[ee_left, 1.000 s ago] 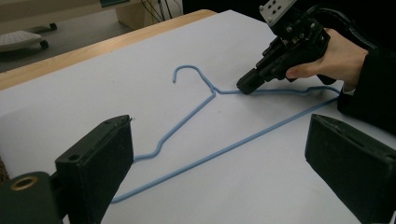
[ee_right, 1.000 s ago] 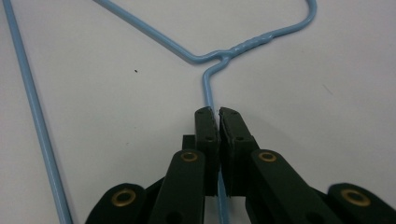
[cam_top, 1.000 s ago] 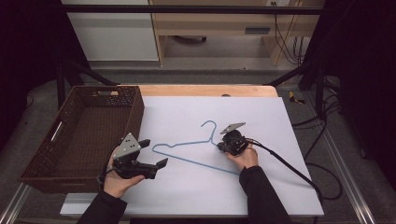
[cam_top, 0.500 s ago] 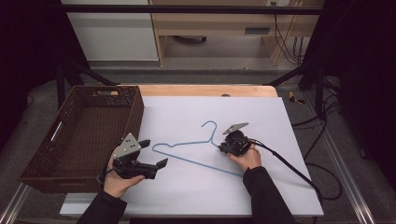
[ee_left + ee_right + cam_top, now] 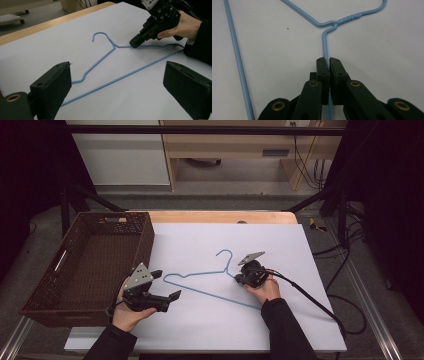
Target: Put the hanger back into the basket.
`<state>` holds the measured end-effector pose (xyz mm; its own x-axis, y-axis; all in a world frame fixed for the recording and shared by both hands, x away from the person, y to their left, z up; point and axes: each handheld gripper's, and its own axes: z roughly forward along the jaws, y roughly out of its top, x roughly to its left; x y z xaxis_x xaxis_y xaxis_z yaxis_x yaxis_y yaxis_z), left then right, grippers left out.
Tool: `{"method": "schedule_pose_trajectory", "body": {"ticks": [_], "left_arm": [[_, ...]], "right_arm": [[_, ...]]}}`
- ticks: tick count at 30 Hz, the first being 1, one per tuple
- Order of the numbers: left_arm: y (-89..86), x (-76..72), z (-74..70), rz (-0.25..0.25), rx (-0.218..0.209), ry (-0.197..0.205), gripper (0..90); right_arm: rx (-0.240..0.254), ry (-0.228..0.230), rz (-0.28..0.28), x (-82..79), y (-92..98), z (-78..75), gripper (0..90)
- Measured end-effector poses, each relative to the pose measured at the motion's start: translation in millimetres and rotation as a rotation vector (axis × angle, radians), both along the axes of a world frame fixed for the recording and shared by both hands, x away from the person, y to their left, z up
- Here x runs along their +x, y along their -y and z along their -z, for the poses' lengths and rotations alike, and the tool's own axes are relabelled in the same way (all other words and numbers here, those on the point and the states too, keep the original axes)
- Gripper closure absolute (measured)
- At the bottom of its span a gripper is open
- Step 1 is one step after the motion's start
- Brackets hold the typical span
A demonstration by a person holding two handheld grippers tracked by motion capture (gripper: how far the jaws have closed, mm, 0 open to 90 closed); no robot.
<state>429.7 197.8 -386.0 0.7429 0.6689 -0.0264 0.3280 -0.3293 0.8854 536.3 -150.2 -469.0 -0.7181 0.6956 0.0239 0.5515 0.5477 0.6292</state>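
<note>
I count two grippers, one hanger, one basket and one white sheet on my table. Nearest me, my left gripper (image 5: 159, 290) rests at the near left of the white sheet (image 5: 280, 330), just beside the basket, its jaws standing wide apart with nothing between them; in the left gripper view they frame the hanger from a little way off without touching it. A little farther in and to the right, my right gripper (image 5: 239, 279) has its jaws pinched together on the wire of the single blue hanger (image 5: 200, 274); they have just been closing, and in the right gripper view the pads (image 5: 323, 68) meet on the thin shoulder wire (image 5: 325, 47) just below the twisted neck. The hanger lies flat on the sheet, near the middle of the table. Its long axis, the straight bottom bar, runs aslant from the near right, by my right hand (image 5: 264, 289), towards the left end close to the left gripper. Its hook (image 5: 225, 254) points away from me, towards the far edge, curling open to the left. Farther left, one dark woven basket (image 5: 145, 237) sits half off the sheet, its long side running away from me.
</note>
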Motion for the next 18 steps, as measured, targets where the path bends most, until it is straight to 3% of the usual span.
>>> {"method": "schedule_pose_trajectory", "body": {"ticks": [7, 18], "left_arm": [[8.2, 3.6, -1.3, 0.013, 0.022, -0.001, 8.1], [31.3, 18.6, -5.6, 0.049, 0.067, -0.013, 8.4]], "right_arm": [[0.019, 0.036, -0.020, -4.4, 3.0, -3.5, 87.8], [0.100, 0.106, -0.041, -17.9, 10.3, -26.9, 87.9]]}}
